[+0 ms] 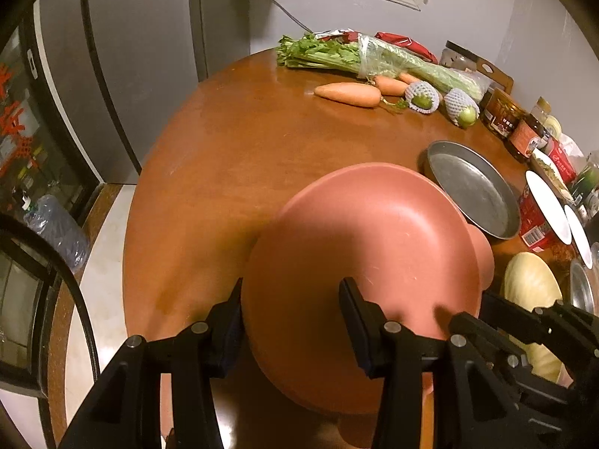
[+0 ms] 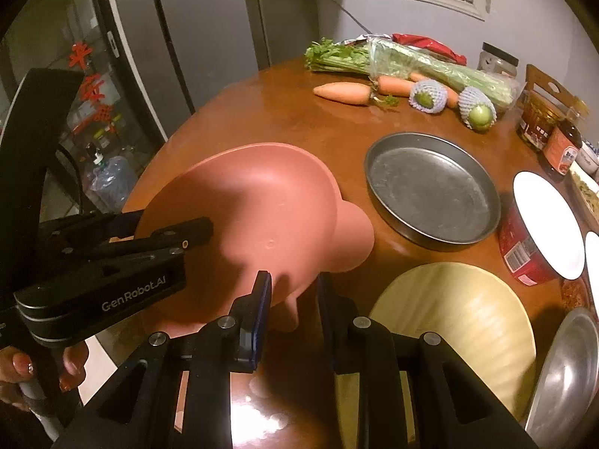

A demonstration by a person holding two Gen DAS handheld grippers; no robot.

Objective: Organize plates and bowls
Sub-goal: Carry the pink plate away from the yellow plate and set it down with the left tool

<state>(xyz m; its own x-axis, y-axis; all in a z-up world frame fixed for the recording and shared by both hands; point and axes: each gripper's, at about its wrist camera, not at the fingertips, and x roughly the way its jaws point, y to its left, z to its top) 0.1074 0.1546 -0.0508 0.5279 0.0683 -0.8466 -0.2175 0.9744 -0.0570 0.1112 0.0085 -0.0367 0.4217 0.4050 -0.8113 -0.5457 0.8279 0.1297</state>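
Gripping pink plate [image 1: 359, 262]: left gripper [image 1: 292, 321]; right gripper [image 2: 294, 292] released; metal pan [image 2: 430, 187] bare.

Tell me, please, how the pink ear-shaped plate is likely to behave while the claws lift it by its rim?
The pink plate looks rigid: it keeps its shape, tilted, with the left claw at its edge. Its matte surface probably grips reasonably. Held at one edge, it may sag or pivot, so the right claw near the ear could help steady it.

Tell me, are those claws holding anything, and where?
The left gripper clamps the pink plate by its near rim. The right gripper holds nothing.
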